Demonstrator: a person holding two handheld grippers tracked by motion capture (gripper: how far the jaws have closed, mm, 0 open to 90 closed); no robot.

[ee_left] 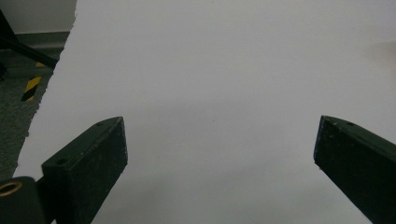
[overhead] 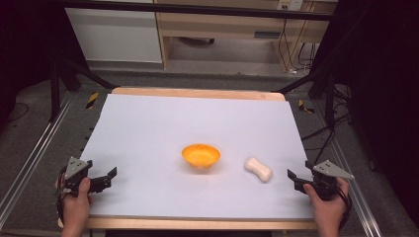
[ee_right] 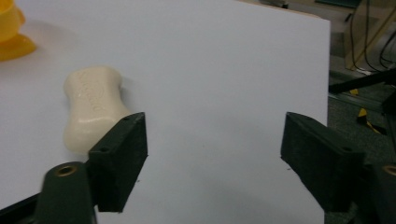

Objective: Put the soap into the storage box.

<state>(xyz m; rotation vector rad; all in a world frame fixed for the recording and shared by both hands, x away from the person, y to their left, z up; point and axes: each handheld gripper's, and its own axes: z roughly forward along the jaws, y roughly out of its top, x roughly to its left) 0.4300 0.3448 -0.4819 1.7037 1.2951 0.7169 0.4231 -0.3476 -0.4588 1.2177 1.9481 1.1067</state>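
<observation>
An orange bowl (overhead: 200, 155) stands near the middle of the white board (overhead: 173, 118). A cream bar of soap (overhead: 258, 169) lies just right of it, slanted. My right gripper (overhead: 293, 179) rests at the board's right edge, a short way right of the soap, open with nothing between its jaws. In the right gripper view the soap (ee_right: 91, 105) lies beyond the left jaw of my right gripper (ee_right: 215, 126), and the bowl (ee_right: 10, 32) peeks in at the top left corner. My left gripper (overhead: 109, 178) sits at the board's near left edge, open over bare board (ee_left: 210, 70).
The board lies on a wooden table (overhead: 197, 93) whose edge shows at the back and front. Metal rails (overhead: 29, 158) run along both sides. Black stand legs (overhead: 74, 74) and cables (overhead: 321, 133) sit on the floor beyond the table.
</observation>
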